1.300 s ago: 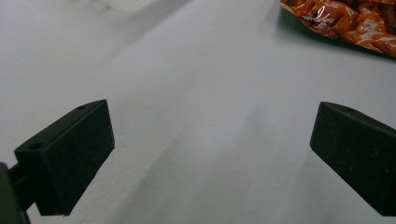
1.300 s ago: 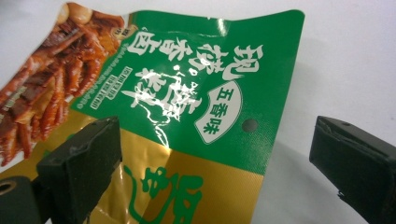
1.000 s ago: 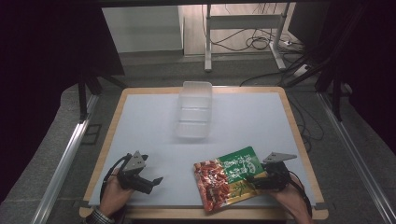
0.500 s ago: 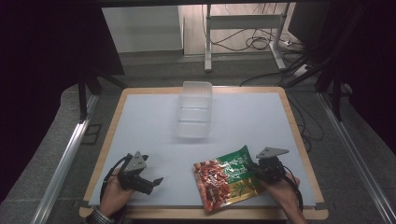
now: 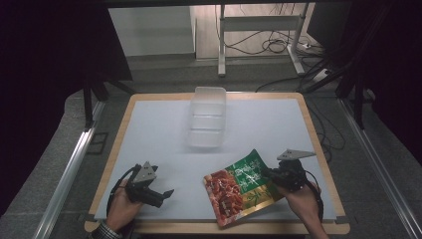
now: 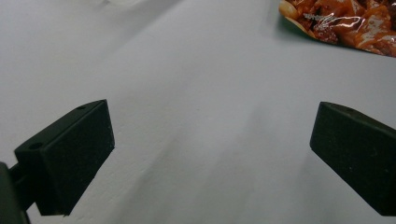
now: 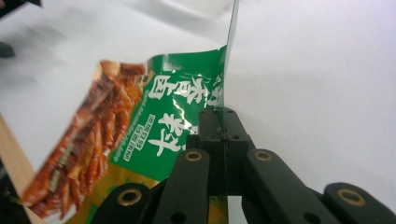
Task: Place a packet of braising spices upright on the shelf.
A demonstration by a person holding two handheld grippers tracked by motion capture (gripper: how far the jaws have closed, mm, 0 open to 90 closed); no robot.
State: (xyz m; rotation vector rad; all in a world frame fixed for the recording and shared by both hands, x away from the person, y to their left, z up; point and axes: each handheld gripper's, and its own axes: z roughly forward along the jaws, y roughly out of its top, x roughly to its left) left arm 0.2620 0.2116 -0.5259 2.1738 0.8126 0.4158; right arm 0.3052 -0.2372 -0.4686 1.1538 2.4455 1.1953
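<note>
The right tool (image 7: 219, 122) is clamped on the green edge of the snack bag (image 5: 242, 186), whose far end rests on the tabletop (image 5: 159, 134). The bag looks light, thin, floppy and slick; a seam grip suits it. The left tool (image 6: 210, 154) gapes wide, holding nothing.

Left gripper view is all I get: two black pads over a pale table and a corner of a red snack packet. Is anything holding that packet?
Observer: Yes. The right gripper is shut on the green edge of the glossy red and green snack packet.
Operator: Is the packet flat?
Observer: No, its gripped edge is raised off the white table mat.
Operator: Anything else on the table?
Observer: A clear plastic container lies beyond the packet.
</note>
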